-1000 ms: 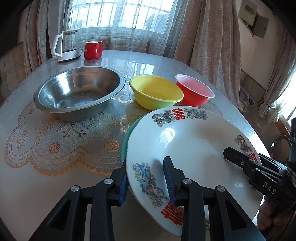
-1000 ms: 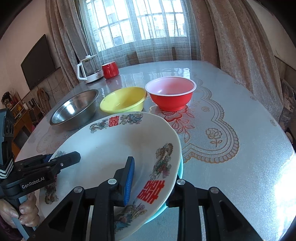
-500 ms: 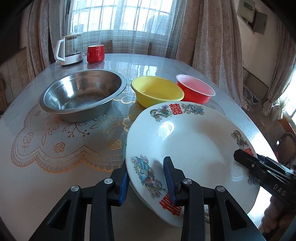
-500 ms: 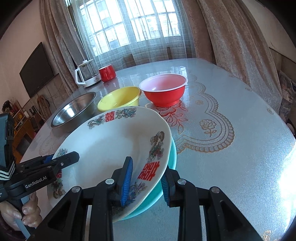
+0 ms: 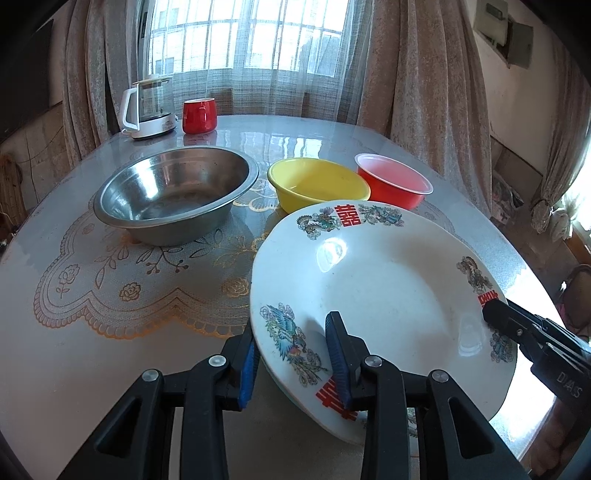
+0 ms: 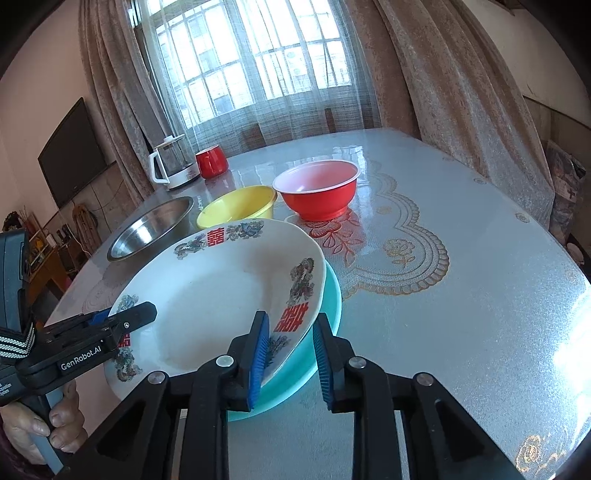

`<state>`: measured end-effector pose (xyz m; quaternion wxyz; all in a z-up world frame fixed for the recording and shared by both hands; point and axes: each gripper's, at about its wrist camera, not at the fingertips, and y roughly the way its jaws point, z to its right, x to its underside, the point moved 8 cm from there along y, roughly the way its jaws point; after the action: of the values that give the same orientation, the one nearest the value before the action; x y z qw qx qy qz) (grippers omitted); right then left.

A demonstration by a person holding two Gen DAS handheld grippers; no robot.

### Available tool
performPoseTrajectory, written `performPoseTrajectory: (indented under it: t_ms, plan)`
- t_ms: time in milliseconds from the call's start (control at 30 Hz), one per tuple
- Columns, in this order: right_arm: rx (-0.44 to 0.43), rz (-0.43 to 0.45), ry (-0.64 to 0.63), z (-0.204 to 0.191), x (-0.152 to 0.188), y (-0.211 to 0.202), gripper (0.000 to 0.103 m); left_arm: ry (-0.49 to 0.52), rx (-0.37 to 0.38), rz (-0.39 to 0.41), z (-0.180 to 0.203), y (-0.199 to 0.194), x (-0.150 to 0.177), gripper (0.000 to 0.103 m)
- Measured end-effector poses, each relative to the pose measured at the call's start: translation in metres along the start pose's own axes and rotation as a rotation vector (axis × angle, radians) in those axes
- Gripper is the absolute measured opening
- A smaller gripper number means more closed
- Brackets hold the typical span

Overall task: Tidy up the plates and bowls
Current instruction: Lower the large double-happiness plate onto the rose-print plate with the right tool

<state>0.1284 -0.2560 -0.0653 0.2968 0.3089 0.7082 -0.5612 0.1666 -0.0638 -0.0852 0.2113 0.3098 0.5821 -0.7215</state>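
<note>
A lived-in home, a dining or living room. A barred window hung with lace and heavy patterned curtains stands behind a glass-topped tabletop laid with a lace-print cloth. At the tabletop's far left corner sit an electric kettle and a red mug. A flat television hangs on the side wall above cluttered low furniture.

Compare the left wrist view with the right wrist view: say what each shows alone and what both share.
Left wrist only: an electrical box on the wall. Right wrist only: the teal plate under the white plate, a television, and the person's hand. Both: the white plate, steel bowl, yellow bowl, red bowl, kettle, red mug.
</note>
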Motion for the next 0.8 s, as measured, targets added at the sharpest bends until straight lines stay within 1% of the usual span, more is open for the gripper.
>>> performPoseTrajectory:
  t_ms: [100,267,400,600,767,800]
  plan:
    - [0.023,0.000,-0.019,0.001,-0.002,0.003,0.024,-0.014,-0.008,0.004,-0.001,0.003,-0.001,0.035]
    - [-0.004,-0.014,0.014,0.003,0.002,0.008,0.025,0.009,-0.022,0.015,-0.001,-0.001,-0.003,0.035]
    - [0.005,-0.026,0.004,0.000,0.003,0.007,0.026,-0.008,-0.004,0.007,-0.002,0.001,-0.001,0.037]
    - [0.013,-0.038,-0.001,-0.002,0.005,0.006,0.027,-0.013,-0.006,0.013,-0.002,-0.003,0.001,0.037]
    - [0.020,-0.051,0.004,-0.002,0.005,0.005,0.029,-0.068,0.029,-0.005,-0.007,-0.007,0.002,0.038]
    - [0.024,-0.053,0.006,-0.001,0.006,0.005,0.030,-0.077,0.033,-0.006,-0.009,-0.009,0.002,0.038]
